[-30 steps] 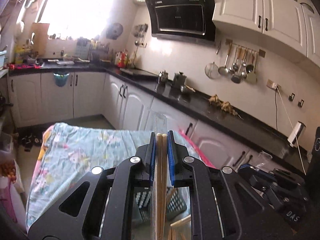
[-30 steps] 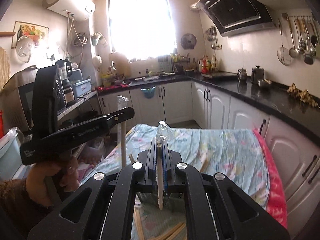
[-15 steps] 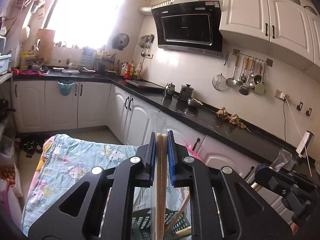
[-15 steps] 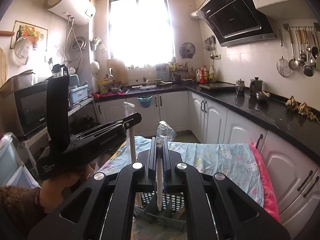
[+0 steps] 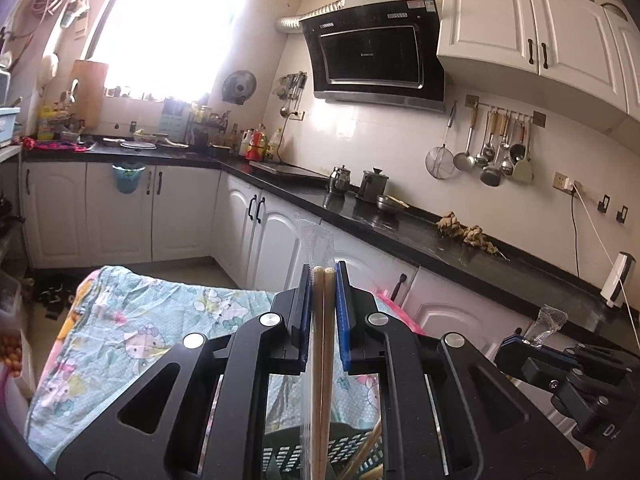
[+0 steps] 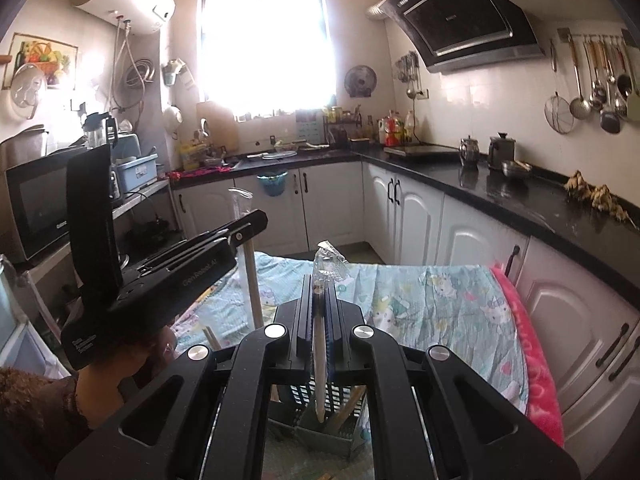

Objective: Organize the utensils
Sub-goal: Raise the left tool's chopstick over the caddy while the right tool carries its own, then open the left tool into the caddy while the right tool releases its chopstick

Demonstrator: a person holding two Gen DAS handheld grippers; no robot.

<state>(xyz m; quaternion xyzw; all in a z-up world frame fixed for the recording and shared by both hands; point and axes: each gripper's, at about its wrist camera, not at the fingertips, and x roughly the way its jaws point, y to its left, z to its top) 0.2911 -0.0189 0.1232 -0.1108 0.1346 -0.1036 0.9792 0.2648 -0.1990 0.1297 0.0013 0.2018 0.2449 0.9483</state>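
My left gripper is shut on a pair of wooden chopsticks in a clear plastic sleeve, held upright. Below them a dark perforated utensil basket shows, with other wooden sticks leaning in it. My right gripper is shut on a slim white utensil in a crinkled clear wrapper, its lower end hanging over the grey-green basket. The left gripper appears left in the right wrist view, a hand holding it. The right gripper shows at the right in the left wrist view.
The basket stands on a table under a light blue cartoon-print cloth with a pink edge. White cabinets and a black counter run along the right and back. A microwave stands on a shelf at the left.
Both grippers have shifted with their wrapped utensils still clamped. The basket has come into view under the right gripper, and the table sits lower in both views.
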